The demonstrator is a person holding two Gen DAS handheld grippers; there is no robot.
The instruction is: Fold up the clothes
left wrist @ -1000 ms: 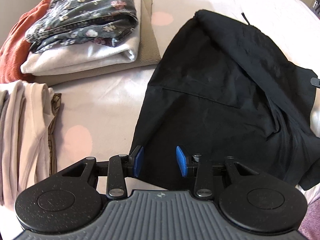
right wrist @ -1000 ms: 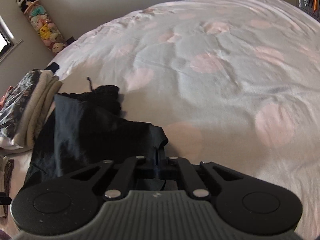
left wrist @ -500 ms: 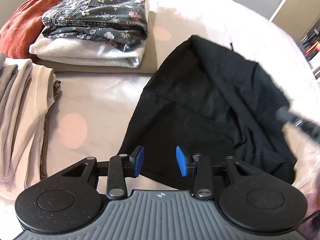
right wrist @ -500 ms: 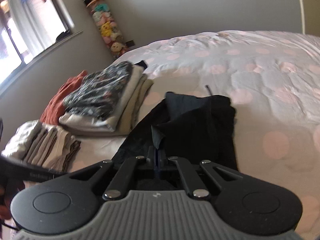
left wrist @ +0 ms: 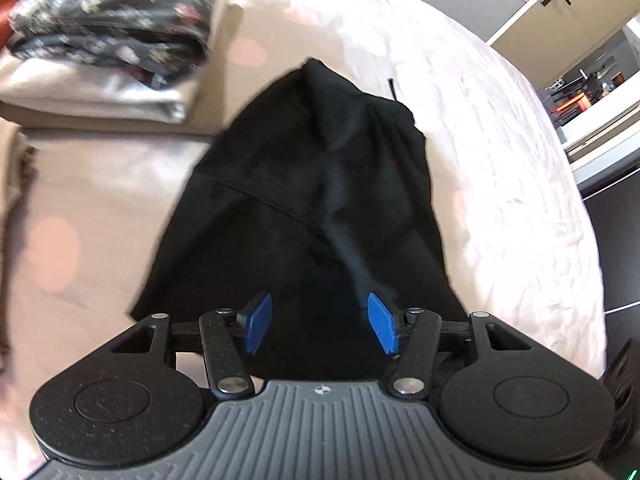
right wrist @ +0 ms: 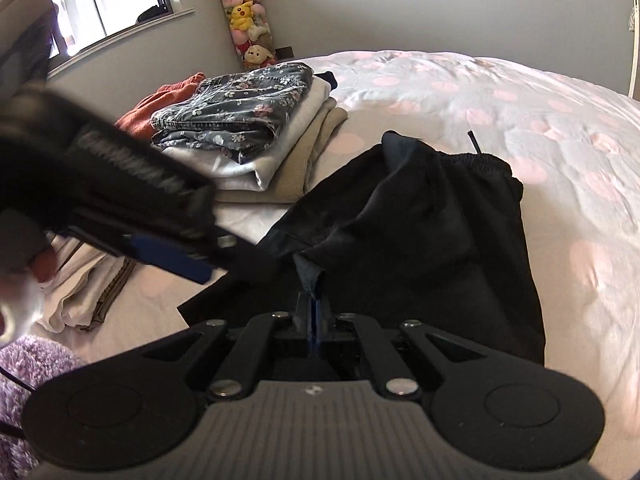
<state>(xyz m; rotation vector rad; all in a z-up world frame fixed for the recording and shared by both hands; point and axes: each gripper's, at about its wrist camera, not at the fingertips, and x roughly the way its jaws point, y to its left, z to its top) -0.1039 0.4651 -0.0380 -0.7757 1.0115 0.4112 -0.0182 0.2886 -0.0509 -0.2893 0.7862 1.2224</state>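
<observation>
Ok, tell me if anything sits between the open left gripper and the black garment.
Nothing visible does. The left gripper is open right over the near part of the black garment, with only dark cloth between its fingers. The right gripper already pinches a fold.

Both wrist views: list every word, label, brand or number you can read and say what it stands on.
No text reads clearly in either view.
Left claw: raised lettering along its body in the right wrist view, too blurred to read.
Small round emblem on the left claw's grey housing: a symbol, no letters.
Black garment, floral jeans, bedspread: no visible print or tag.
</observation>
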